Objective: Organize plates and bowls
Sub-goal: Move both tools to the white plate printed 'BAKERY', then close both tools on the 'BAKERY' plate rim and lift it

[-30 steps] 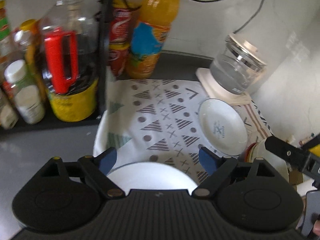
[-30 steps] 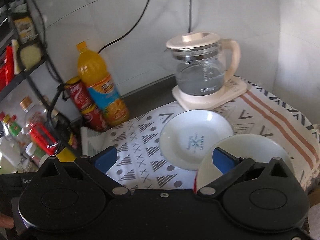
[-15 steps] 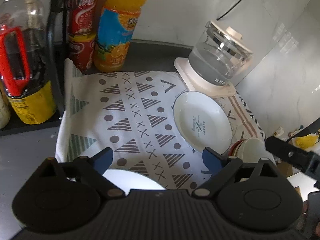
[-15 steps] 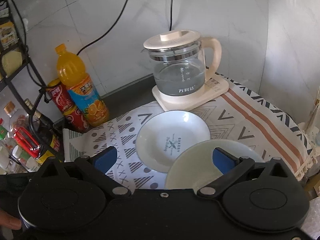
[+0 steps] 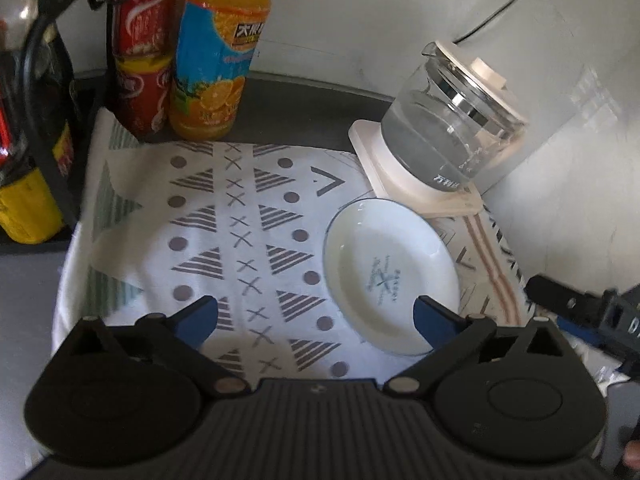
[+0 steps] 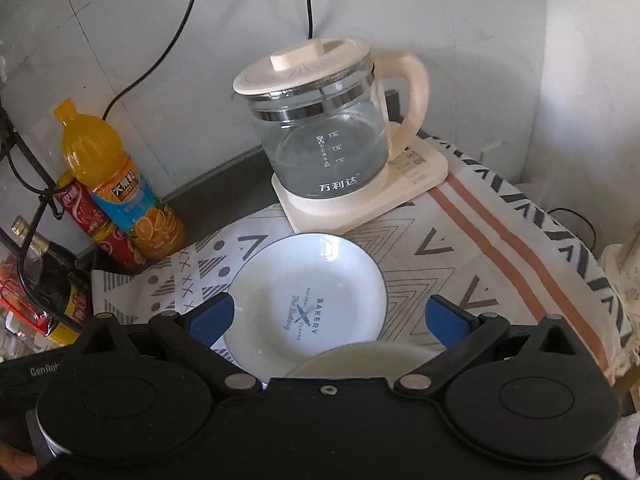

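White plate lies flat on the patterned cloth, just in front of the kettle, its far rim close to the kettle's cream base. Plate is round, shallow, glossy white with a thin dark line round the rim and a small blue-grey print in the centre reading "BAKERY" with crossed utensils. In the left wrist view the same plate sits to the kettle's near side, nothing on it.

A second piece, a pale cream bowl, shows only as a curved rim at the bottom of the right wrist view, nearer the camera than the plate and overlapping the plate's near edge; whether it touches the plate cannot be told. Most of it is hidden behind the gripper body.

Left hand-held gripper: blue fingers spread wide, nothing between them, above the cloth on the side of the plate away from the kettle; its right fingertip overlaps the plate's near rim in the view. Right hand-held gripper: fingers also spread wide, plate centre seen between them, bowl rim low in the gap; no pad visibly pressed on anything.

Left of the kettle along the wall: an orange juice bottle and red cans stacked beside it, on the dark desk at the cloth's far edge. Black cable runs up the wall behind the kettle.
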`<state>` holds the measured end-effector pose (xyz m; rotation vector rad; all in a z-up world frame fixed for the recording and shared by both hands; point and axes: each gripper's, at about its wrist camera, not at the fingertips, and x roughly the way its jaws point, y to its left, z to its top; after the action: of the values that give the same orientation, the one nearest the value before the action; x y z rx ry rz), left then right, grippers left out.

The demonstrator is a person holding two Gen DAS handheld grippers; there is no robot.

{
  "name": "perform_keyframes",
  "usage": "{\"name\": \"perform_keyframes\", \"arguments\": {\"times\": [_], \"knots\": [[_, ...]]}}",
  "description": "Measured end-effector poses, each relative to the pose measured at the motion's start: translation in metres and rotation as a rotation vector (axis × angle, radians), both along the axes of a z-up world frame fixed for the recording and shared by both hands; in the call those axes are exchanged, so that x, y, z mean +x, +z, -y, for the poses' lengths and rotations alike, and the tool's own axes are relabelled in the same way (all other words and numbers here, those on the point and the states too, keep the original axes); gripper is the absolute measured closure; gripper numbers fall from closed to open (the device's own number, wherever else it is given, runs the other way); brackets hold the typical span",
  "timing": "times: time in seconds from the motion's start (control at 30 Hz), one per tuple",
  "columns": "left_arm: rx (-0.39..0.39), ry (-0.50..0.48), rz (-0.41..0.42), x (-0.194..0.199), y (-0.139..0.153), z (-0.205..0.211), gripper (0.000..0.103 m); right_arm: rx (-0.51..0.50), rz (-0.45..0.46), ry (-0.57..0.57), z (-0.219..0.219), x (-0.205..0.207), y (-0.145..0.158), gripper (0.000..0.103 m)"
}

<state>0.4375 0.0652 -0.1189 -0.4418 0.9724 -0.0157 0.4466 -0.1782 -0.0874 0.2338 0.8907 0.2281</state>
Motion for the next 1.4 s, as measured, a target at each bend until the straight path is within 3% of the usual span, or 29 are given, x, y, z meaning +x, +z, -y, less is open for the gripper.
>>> {"name": "perform_keyframes", "arguments": {"times": [0.13,0.27,0.47,0.6,0.7,0.77,0.83,1.07,1.17,1.4], "knots": [[0.004,0.019,-0.035,0.011,-0.006,0.011,0.001,0.008,-0.014,0.004,0.01,0.017,-0.005,0.002],[0.009,0.051,-0.044,0.019,-0.012,0.02,0.002,0.027,-0.046,0.06,0.014,0.037,-0.014,0.017],[0.024,0.122,-0.061,0.032,-0.024,0.032,0.005,0.02,-0.119,0.132,0.014,0.067,-0.034,0.023],[-0.006,0.153,-0.078,0.039,-0.036,0.036,0.01,0.014,-0.158,0.183,0.013,0.086,-0.047,0.03],[-0.015,0.173,-0.089,0.042,-0.046,0.039,0.02,0.022,-0.197,0.228,0.011,0.098,-0.057,0.035],[-0.029,0.205,-0.114,0.045,-0.054,0.039,0.035,0.002,-0.218,0.254,0.009,0.106,-0.063,0.035],[-0.055,0.209,-0.12,0.048,-0.063,0.041,0.042,-0.003,-0.242,0.276,0.008,0.113,-0.07,0.038],[-0.1,0.245,-0.156,0.049,-0.083,0.046,0.068,0.017,-0.357,0.31,0.007,0.132,-0.092,0.062],[-0.115,0.27,-0.162,0.05,-0.089,0.046,0.077,0.007,-0.396,0.323,0.006,0.137,-0.101,0.07],[-0.14,0.286,-0.165,0.05,-0.099,0.046,0.088,0.02,-0.462,0.326,0.008,0.142,-0.117,0.08]]}}
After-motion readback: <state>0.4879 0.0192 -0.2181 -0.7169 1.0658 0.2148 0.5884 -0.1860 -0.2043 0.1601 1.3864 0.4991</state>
